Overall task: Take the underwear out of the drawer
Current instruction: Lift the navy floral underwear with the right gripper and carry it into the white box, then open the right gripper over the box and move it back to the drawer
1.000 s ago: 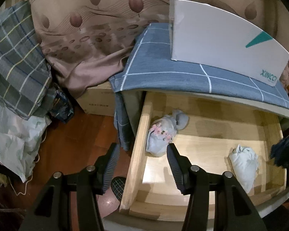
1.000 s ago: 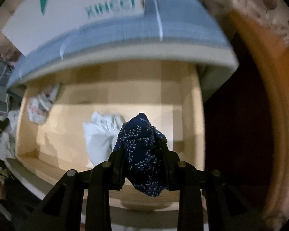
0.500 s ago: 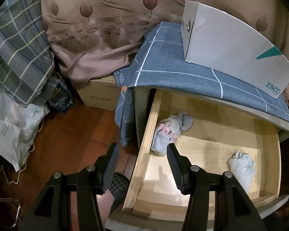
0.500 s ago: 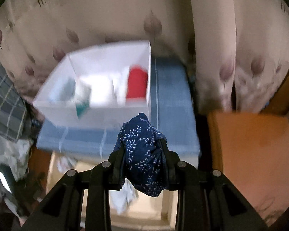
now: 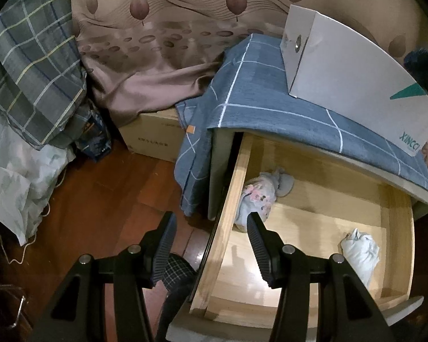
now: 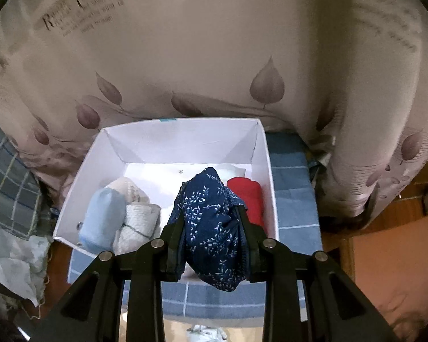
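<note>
You are holding the right gripper [image 6: 211, 225] clamped on the navy floral underwear [image 6: 211, 228], the bundle bulging out above and below the pads, and you are hanging it over the open white box [image 6: 185, 139] that is sitting on the blue checked cloth [image 6: 294, 199] on top of the cabinet. The relation that is governing your coming move is plain: the box's free floor is lying straight ahead of and below the claw, in the gap between the red roll [image 6: 246, 199] on the right and the pale rolls [image 6: 137, 222] on the left (the light blue roll [image 6: 100, 219] is filling the left edge). The bundle's long axis is running along the fingers, the same way the stored rolls are lying, so I judge that you are needing little or no wrist turn before lowering. Your left gripper [image 5: 211, 245] is standing with its jaws apart and nothing between them, straddling the left wall of the drawer [image 5: 231, 205], and it is the nearer hand to the floral pale underwear [image 5: 256, 196] just ahead of its right finger; the white underwear [image 5: 359, 250] is lying well apart at the drawer's right end.
</note>
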`<state>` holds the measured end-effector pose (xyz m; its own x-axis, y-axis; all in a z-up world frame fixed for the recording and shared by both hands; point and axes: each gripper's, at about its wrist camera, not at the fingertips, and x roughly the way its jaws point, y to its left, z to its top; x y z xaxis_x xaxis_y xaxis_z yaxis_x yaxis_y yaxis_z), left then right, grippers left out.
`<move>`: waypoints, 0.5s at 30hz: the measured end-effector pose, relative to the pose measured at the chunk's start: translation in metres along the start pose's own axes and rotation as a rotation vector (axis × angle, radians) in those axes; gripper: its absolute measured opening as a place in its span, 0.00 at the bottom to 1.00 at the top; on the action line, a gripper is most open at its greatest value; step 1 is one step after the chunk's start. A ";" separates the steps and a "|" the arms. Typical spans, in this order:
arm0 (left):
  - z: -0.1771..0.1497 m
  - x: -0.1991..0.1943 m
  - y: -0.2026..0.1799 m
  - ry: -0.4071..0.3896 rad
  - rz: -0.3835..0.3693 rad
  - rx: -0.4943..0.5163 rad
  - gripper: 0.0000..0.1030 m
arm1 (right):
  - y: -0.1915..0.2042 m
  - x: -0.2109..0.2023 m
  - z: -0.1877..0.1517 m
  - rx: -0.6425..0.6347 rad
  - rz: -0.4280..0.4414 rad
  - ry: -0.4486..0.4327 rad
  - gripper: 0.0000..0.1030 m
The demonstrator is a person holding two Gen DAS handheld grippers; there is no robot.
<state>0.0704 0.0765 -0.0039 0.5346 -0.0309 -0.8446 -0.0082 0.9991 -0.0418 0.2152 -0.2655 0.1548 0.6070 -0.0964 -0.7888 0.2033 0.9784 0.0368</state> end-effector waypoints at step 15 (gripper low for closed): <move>0.002 0.003 0.002 0.008 -0.003 -0.021 0.51 | 0.002 0.069 -0.026 -0.030 -0.029 0.131 0.29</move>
<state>0.0739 0.0786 -0.0056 0.5275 -0.0340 -0.8489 -0.0249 0.9982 -0.0554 0.2377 -0.2650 0.0841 0.4954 -0.1023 -0.8626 0.1955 0.9807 -0.0040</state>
